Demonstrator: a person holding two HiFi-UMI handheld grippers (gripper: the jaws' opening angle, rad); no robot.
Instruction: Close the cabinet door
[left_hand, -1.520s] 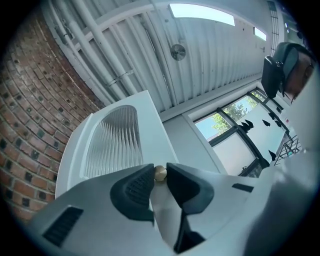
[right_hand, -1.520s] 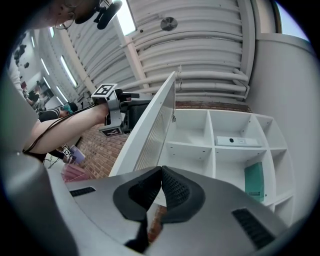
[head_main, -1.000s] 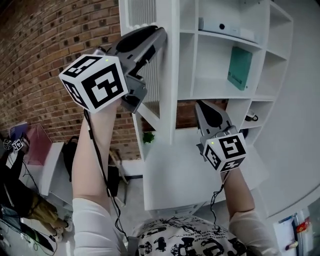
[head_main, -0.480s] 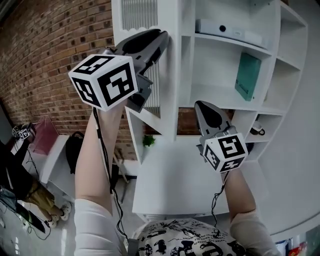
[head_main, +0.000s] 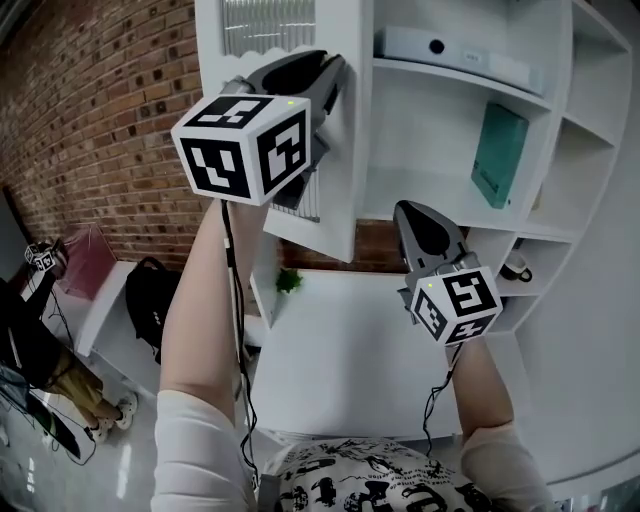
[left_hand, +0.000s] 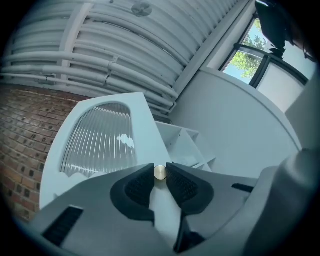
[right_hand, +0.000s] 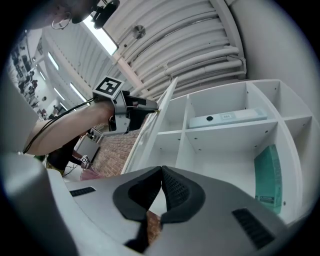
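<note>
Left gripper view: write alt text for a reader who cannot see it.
The left hand-held gripper pinches the small brass knob of a white cabinet door with a ribbed glass panel. Open white shelves lie beyond it, a brick wall to the left.

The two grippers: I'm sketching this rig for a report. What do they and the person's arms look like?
The left gripper and right gripper are grey tapered shells with black ribbed pads. Each carries a white cube printed with black square markers. A thin black cable runs down each arm. The person wears white short sleeves.
</note>
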